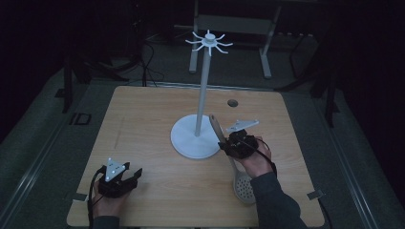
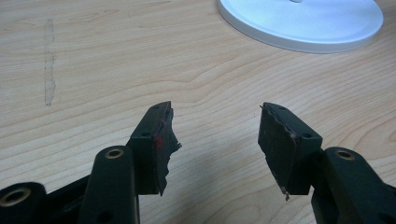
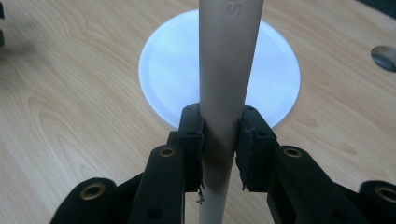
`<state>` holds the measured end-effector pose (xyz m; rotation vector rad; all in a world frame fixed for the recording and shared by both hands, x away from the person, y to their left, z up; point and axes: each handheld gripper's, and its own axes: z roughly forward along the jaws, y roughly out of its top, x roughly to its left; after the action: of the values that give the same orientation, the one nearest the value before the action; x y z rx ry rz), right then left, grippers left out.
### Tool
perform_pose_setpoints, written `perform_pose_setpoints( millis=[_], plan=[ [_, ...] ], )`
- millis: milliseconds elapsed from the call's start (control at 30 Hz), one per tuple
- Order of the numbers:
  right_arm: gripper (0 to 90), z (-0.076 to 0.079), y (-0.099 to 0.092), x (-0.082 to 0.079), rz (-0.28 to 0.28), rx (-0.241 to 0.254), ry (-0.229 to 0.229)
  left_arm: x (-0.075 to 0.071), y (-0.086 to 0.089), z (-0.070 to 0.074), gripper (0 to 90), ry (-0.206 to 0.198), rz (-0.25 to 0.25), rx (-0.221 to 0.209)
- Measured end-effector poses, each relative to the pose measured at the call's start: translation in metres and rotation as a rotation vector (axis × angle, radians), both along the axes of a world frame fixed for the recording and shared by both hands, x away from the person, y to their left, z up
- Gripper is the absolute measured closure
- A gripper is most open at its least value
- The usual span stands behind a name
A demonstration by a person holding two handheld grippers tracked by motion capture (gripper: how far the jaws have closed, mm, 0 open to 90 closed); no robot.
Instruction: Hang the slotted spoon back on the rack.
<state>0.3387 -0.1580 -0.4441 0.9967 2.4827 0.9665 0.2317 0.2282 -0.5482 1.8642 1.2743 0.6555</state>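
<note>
A slotted spoon (image 1: 241, 183) with a pale wooden handle (image 3: 226, 84) is held by my right gripper (image 1: 228, 142), whose pads are shut on the handle in the right gripper view (image 3: 219, 140). Its perforated head hangs low near the table's front right, and the handle tip points up toward the stand. A white hanging stand (image 1: 203, 95) with a round base (image 3: 173, 70) and a crown of hooks (image 1: 208, 42) rises at the table's middle, just left of the spoon. My left gripper (image 1: 131, 175) rests open at the front left, its jaws (image 2: 215, 140) apart over bare wood.
The wooden table (image 1: 143, 119) has a small round cable hole (image 1: 232, 102) at the back right. The stand's base edge (image 2: 299, 25) lies ahead of the left gripper. Dark floor, cables and a table frame lie beyond the far edge.
</note>
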Motion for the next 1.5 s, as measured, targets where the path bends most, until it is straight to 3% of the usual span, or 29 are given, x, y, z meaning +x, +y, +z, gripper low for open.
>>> perform_pose_setpoints(
  millis=[1100,1500],
  plan=[
    [73.5,0.041,-0.009,0.004,-0.032,0.187,-0.170,0.000,0.000,0.000,45.2,0.000,-0.002,0.004],
    [73.5,0.049,-0.009,0.004,-0.034,0.213,-0.216,0.000,0.000,0.000,45.2,-0.001,0.002,0.001]
  ],
)
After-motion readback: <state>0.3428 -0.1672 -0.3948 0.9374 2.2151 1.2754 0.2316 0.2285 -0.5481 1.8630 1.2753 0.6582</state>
